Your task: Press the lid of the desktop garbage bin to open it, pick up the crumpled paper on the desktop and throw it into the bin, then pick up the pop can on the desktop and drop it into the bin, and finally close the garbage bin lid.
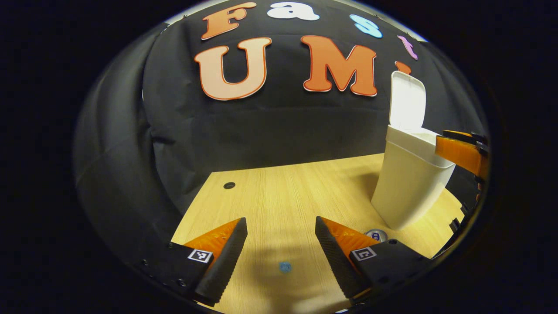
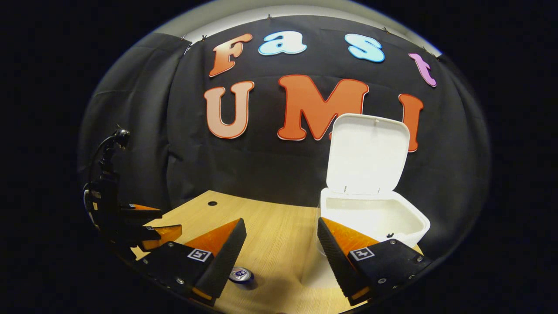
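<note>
The white desktop bin (image 1: 409,187) stands on the wooden table (image 1: 279,192) with its lid (image 1: 407,102) flipped up. Low between the bin and my left gripper's right finger peeks the pop can's top (image 1: 375,235). My left gripper (image 1: 281,222) hovers open over bare wood, holding nothing. My right gripper (image 2: 281,222) is open too and holds nothing; its right finger overlaps the bin's rim (image 2: 375,218), under the raised lid (image 2: 368,155). The can (image 2: 240,274) stands upright beside its left finger. The left gripper (image 2: 152,221) shows at far left.
A small round hole (image 1: 229,185) sits near the table's far left corner, and a blue dot (image 1: 285,266) marks the wood between my left fingers. The black cloth wall closes the back and left. One of the right gripper's fingers (image 1: 457,152) juts in beside the bin's rim.
</note>
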`<act>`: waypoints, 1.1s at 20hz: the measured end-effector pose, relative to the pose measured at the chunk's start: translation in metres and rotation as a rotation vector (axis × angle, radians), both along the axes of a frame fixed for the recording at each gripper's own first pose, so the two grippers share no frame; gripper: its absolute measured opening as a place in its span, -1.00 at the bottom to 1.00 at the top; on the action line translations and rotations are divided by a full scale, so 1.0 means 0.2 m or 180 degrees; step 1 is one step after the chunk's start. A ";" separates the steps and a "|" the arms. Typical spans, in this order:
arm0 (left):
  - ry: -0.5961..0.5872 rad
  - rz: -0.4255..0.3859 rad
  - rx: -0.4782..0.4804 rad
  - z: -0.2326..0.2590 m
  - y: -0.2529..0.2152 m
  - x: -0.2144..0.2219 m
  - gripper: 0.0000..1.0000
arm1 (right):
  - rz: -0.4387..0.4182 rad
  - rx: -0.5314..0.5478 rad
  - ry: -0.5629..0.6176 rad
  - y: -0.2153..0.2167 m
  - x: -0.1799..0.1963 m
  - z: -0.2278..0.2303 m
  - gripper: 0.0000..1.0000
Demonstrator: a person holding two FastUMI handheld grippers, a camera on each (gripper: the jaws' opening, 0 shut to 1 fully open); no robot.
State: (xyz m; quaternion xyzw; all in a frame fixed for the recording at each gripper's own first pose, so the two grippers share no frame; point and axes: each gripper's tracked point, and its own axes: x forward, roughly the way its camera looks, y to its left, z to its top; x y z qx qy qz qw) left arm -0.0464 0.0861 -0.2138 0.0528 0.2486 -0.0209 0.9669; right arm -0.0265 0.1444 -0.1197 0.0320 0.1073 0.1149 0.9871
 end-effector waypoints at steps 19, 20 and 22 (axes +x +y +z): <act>0.0651 -0.0268 0.0073 -0.72 0.02 -0.09 1.00 | 0.0854 -0.0272 0.0872 0.37 -0.08 -0.72 0.99; 0.0719 -0.0281 0.0088 -0.76 0.03 -0.10 1.00 | 0.0873 -0.0303 0.0912 0.37 -0.09 -0.75 0.94; 0.0763 -0.0300 0.0102 -0.81 0.04 -0.11 1.00 | 0.0920 -0.0353 0.0976 0.37 -0.09 -0.75 0.99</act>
